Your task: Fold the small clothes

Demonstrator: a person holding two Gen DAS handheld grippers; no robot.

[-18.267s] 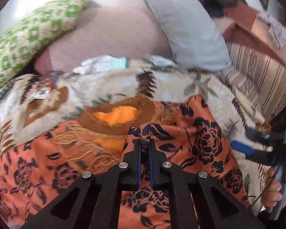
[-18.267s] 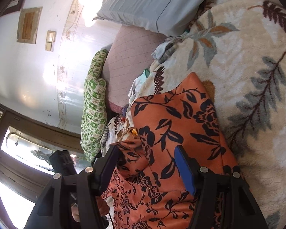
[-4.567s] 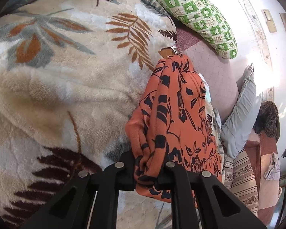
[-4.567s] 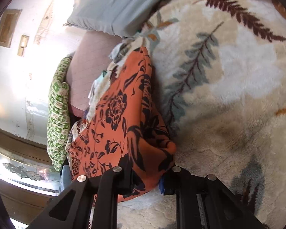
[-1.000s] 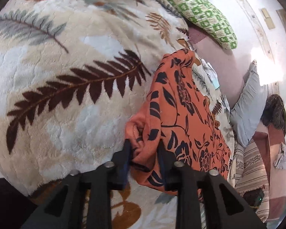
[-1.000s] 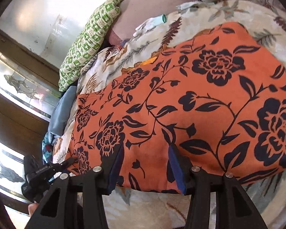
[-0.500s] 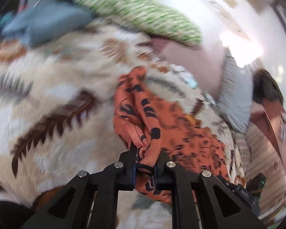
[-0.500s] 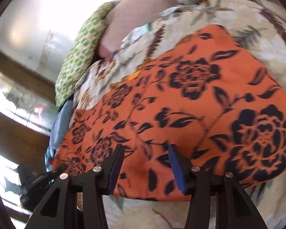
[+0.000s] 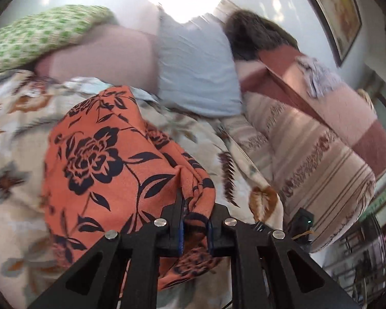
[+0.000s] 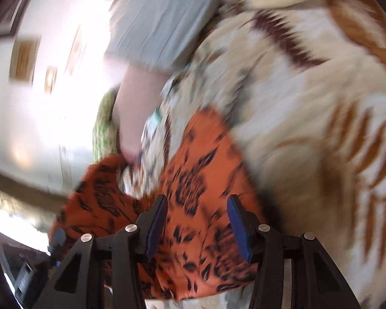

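Left tongs (image 9: 195,221) pinching orange floral garment (image 9: 95,159), right tongs (image 10: 196,221) spread above it

A cream blanket (image 9: 18,139) with brown and grey leaf print covers the bed. A grey-blue pillow (image 9: 195,69) leans beside a pink cushion (image 9: 103,56), with a green-checked pillow (image 9: 38,33) further left. A dark furry throw (image 9: 254,36) lies over a striped sofa (image 9: 316,149). A framed picture (image 9: 334,7) hangs on the wall

Motion blur smears the orange floral cloth (image 10: 193,195) and blanket (image 10: 308,118).
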